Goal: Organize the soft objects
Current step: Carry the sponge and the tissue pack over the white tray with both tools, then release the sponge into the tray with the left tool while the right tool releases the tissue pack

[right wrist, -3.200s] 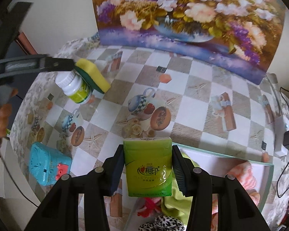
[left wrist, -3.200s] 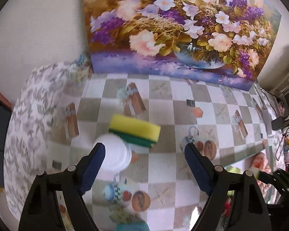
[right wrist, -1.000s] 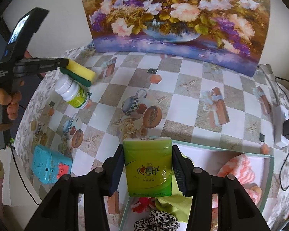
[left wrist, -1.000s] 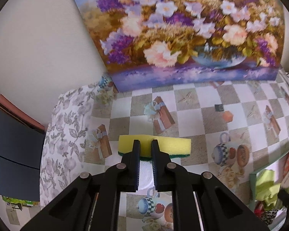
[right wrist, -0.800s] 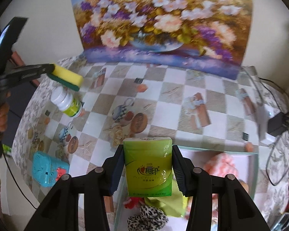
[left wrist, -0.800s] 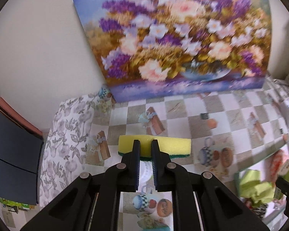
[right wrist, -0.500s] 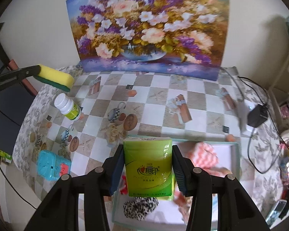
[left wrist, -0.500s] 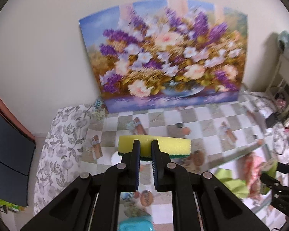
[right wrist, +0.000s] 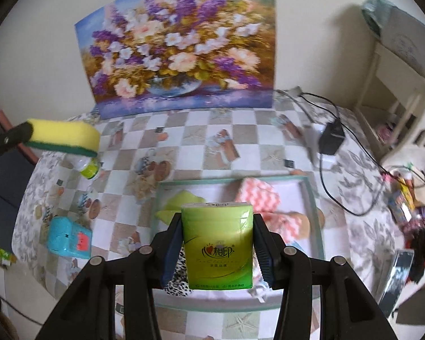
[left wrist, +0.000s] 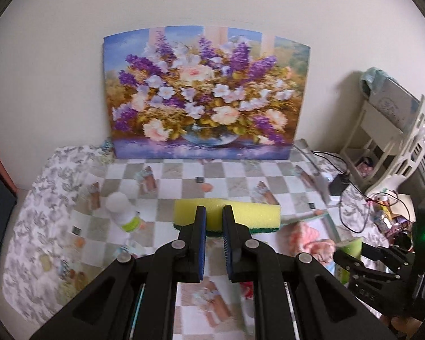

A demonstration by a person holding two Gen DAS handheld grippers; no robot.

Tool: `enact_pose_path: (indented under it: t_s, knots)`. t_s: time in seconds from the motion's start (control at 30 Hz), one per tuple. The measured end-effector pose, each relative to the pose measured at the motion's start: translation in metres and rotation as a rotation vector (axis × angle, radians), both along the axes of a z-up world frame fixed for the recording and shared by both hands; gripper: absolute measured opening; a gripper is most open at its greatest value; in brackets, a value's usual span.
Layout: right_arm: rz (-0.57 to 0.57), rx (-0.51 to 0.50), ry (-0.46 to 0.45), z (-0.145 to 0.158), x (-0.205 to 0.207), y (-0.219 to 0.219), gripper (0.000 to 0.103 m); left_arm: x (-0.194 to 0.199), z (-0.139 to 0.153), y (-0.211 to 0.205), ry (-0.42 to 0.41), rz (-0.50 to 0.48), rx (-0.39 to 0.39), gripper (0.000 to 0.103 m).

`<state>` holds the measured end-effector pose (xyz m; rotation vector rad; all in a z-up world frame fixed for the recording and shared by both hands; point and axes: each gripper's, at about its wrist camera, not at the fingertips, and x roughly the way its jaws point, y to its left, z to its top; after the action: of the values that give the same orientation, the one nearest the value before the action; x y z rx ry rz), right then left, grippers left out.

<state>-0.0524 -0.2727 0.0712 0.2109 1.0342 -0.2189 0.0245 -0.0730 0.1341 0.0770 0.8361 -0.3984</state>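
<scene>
Nearby, a white bottle (left wrist: 123, 211) and blue toy (right wrist: 68, 238) flank the tray (right wrist: 311, 195).

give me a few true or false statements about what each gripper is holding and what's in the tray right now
1. The left gripper is clamped on a yellow sponge with a green underside. True.
2. The right gripper is empty. False: it is shut on a green tissue pack.
3. The white bottle lies inside the tray. False: it stands on the checked tablecloth, outside the tray.
4. A pink and white chevron cloth lies in the tray. True.
5. The blue box sits in the tray. False: it rests on the tablecloth, to the tray's left in the right wrist view.
</scene>
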Motion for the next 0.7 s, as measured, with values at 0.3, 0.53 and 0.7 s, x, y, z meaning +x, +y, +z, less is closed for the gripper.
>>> enact_pose_path:
  t_s: [0.3,0.53,0.7]
  knots:
    - [-0.112,0.067,0.056,-0.046,-0.026,-0.013,0.05,-0.037,-0.057,-0.028,0.077,-0.036,-0.055,0.011]
    - [-0.18,0.135,0.139,-0.096,-0.026,-0.027,0.05,-0.036,-0.103,-0.056,0.118,-0.041,-0.084,0.011]
    - [-0.192,0.143,0.168,-0.11,-0.02,-0.034,0.05,-0.024,-0.127,-0.074,0.135,-0.064,-0.104,0.011]
